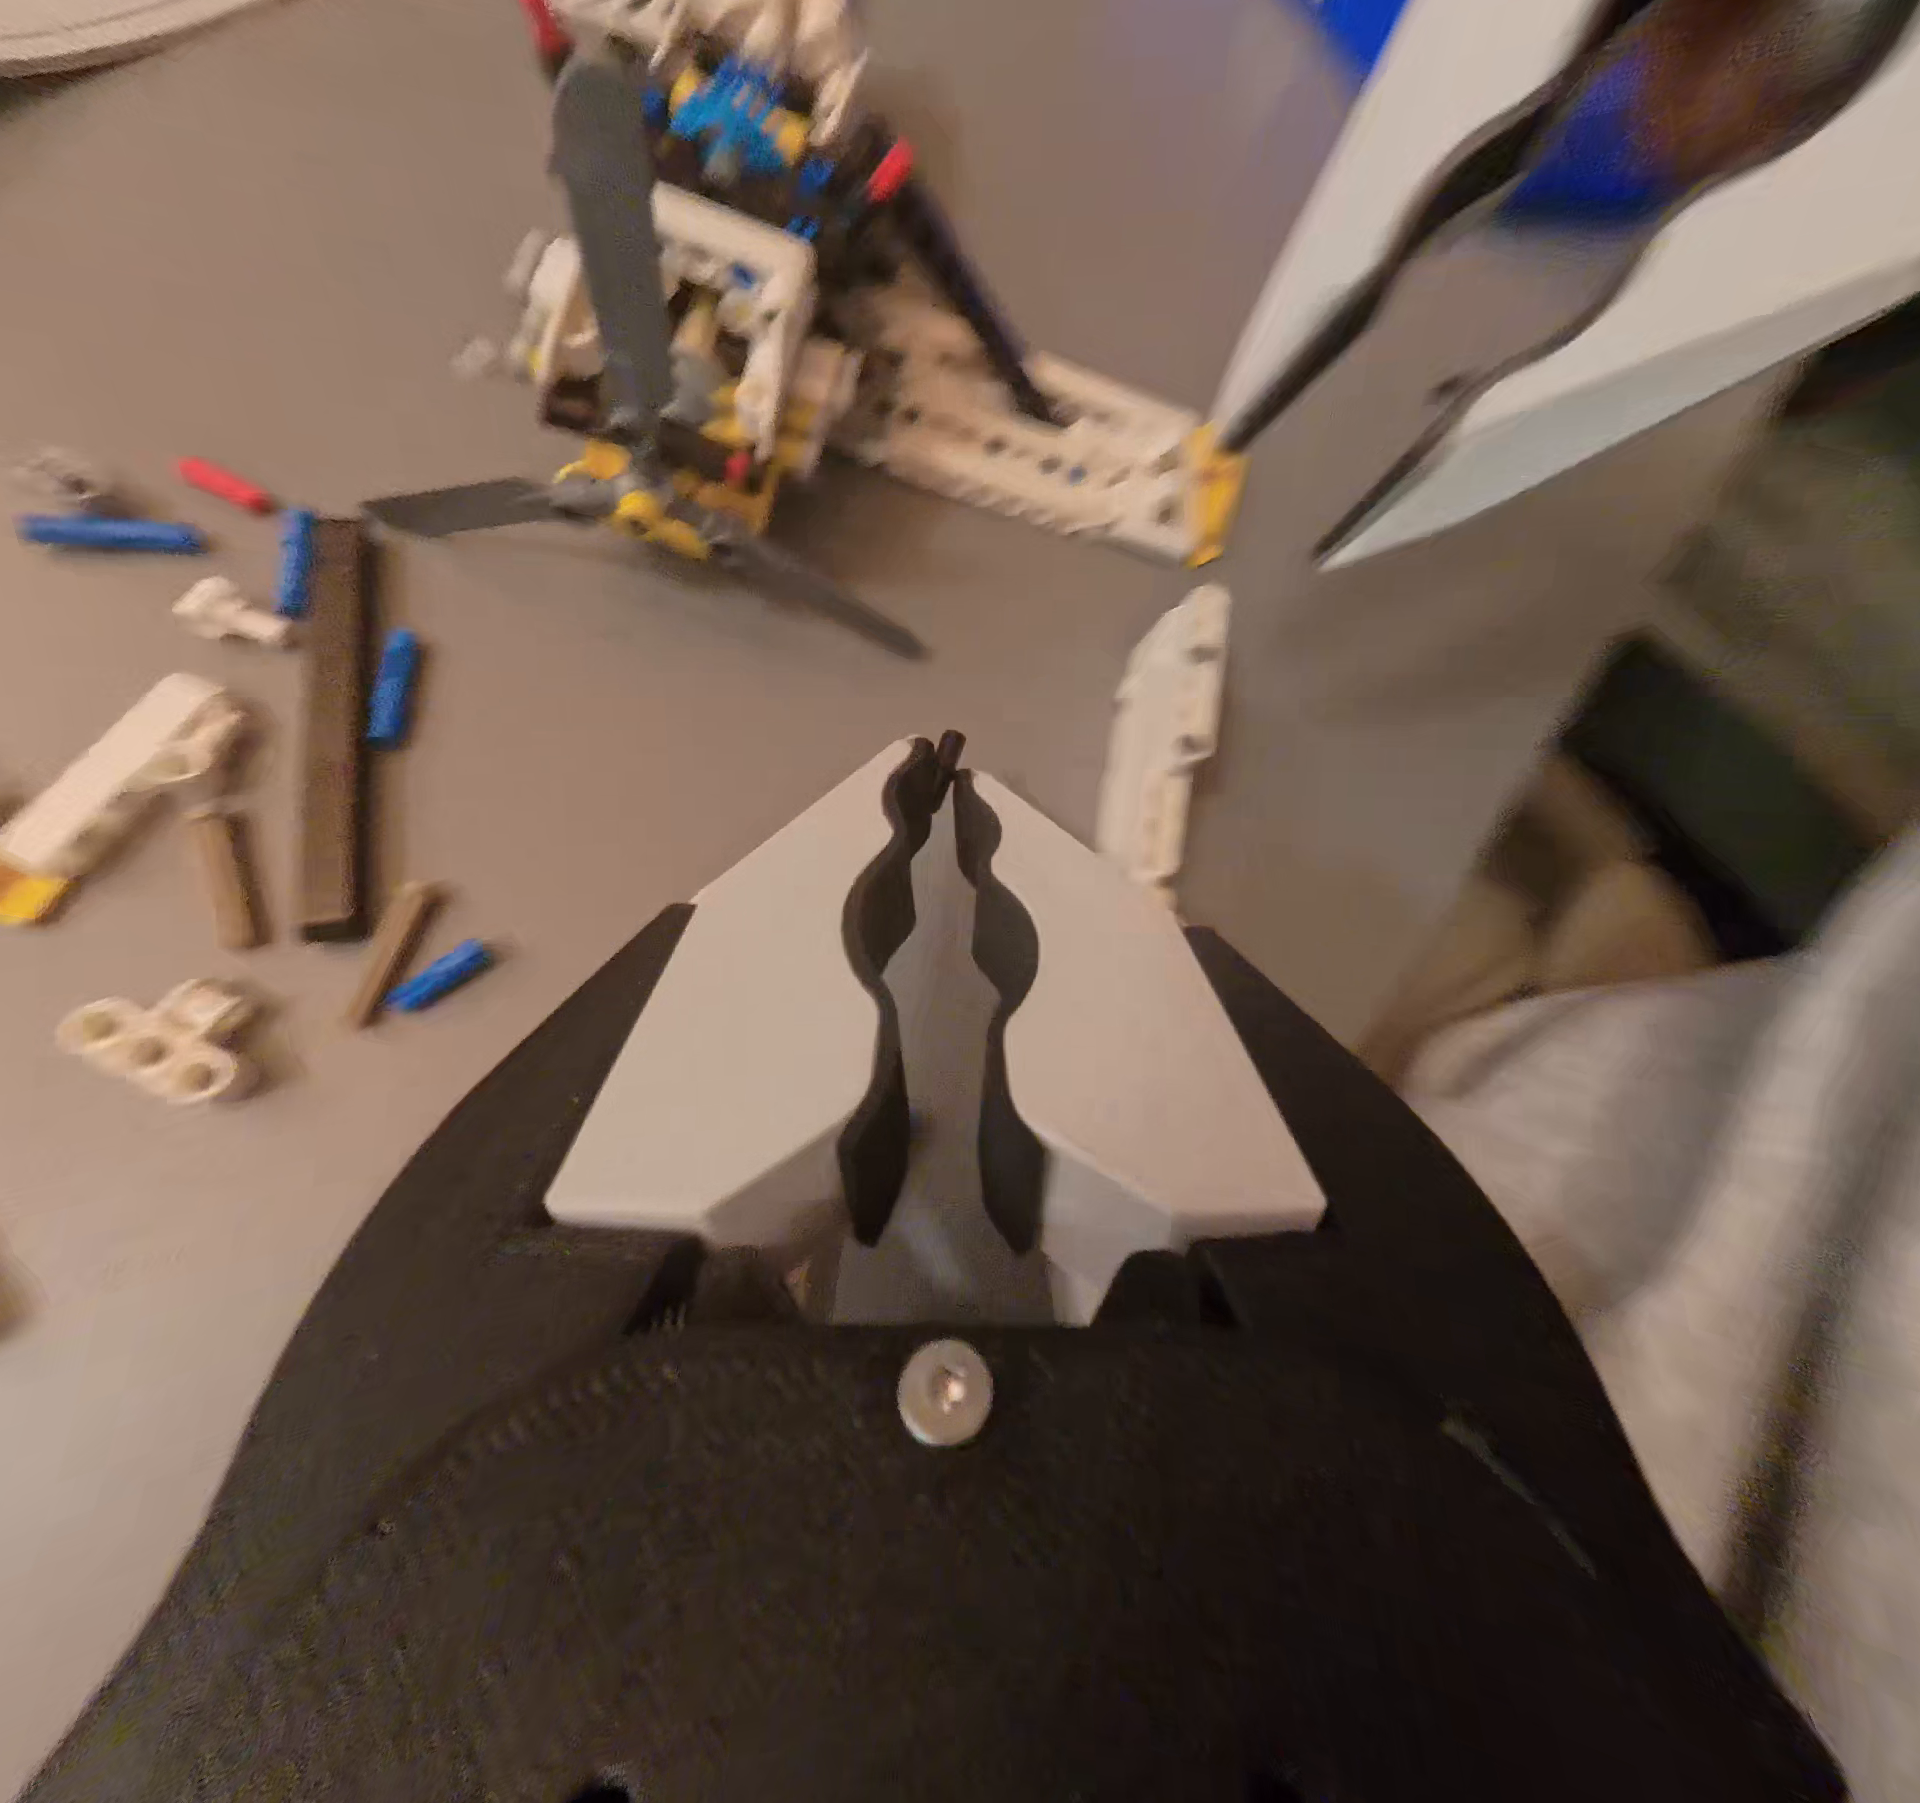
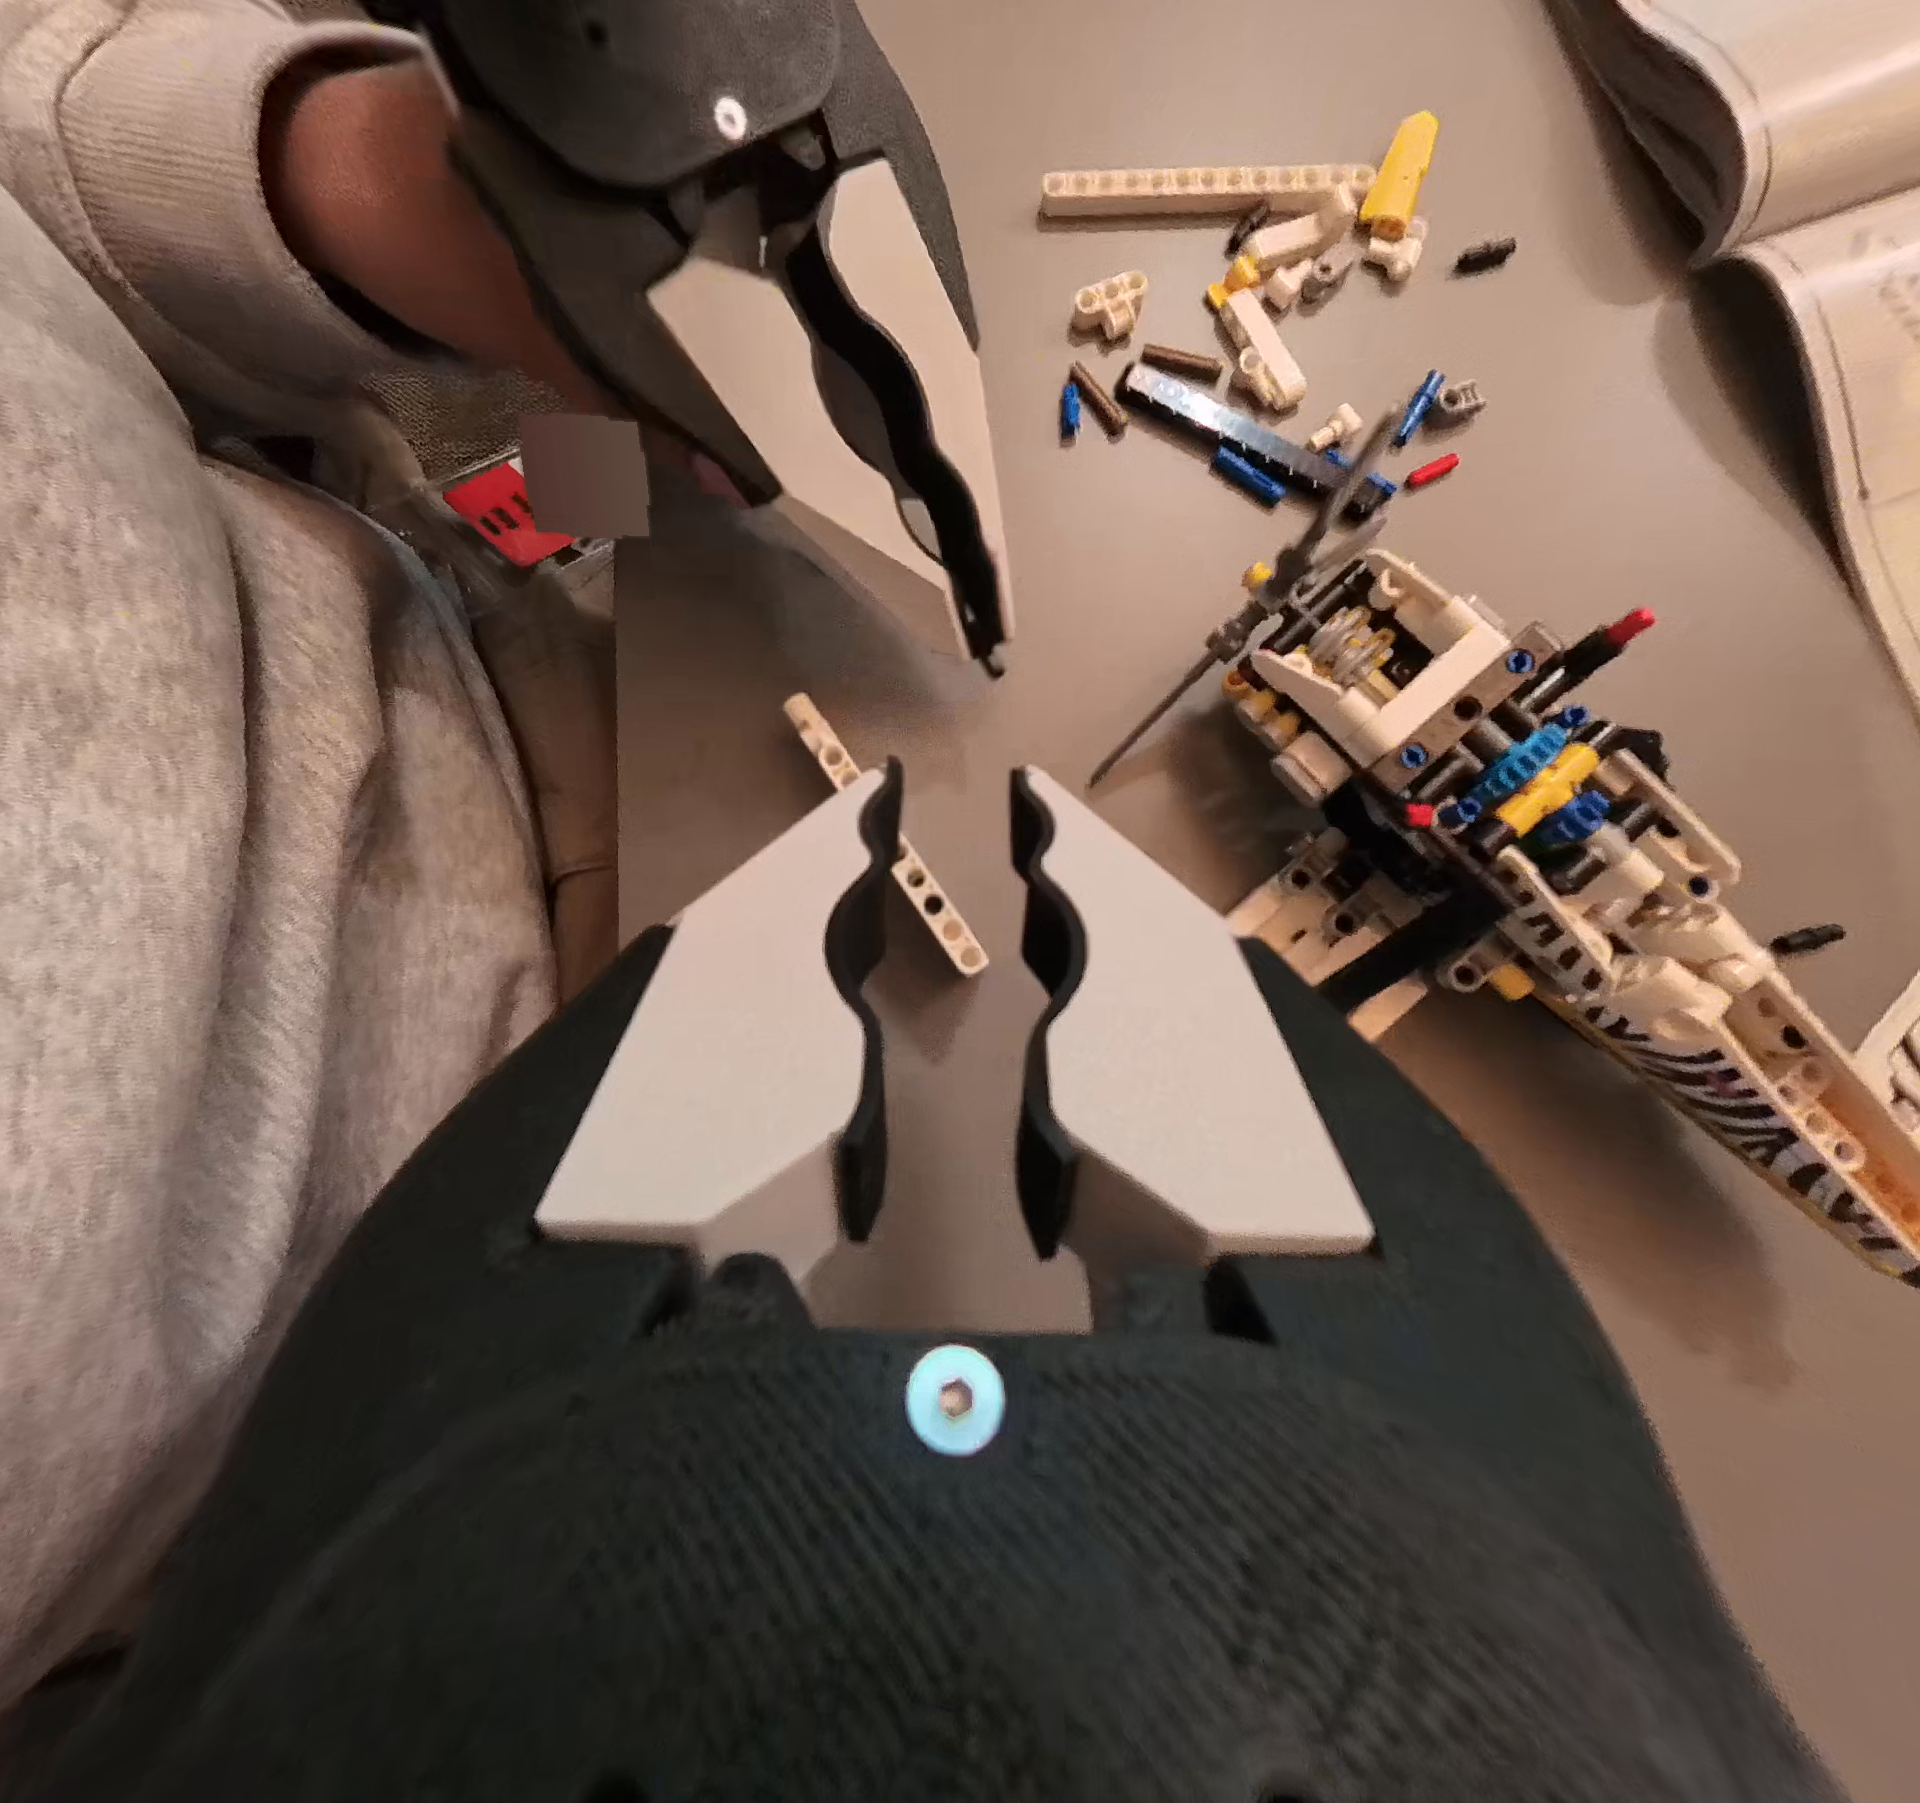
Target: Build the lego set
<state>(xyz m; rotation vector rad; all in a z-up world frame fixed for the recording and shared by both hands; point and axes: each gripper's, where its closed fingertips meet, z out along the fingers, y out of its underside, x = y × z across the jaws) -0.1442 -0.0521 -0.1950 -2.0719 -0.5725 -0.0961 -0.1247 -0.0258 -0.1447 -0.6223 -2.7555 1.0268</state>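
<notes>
On the left of the desk (image 1: 727,818) in the left wrist view lies a scatter of loose parts (image 1: 260,714): blue and red pins, tan axles, a long black beam and a few white pieces, none yet fitted. Further right stands the half-built model (image 1: 717,319), a white, black and yellow frame with grey propeller blades at its front, so the build looks well under way but far from complete. In the middle, the left gripper (image 1: 940,766) has its fingers pressed together on a small black pin (image 1: 949,747), likely the next piece to go in. Beside it lies a short white beam (image 1: 1164,725). In the right wrist view, the right gripper (image 2: 951,787) hovers over that white beam (image 2: 935,912) with fingers spread and holding nothing. At far right an open instruction booklet (image 2: 1766,91) rests past the model (image 2: 1455,797).
</notes>
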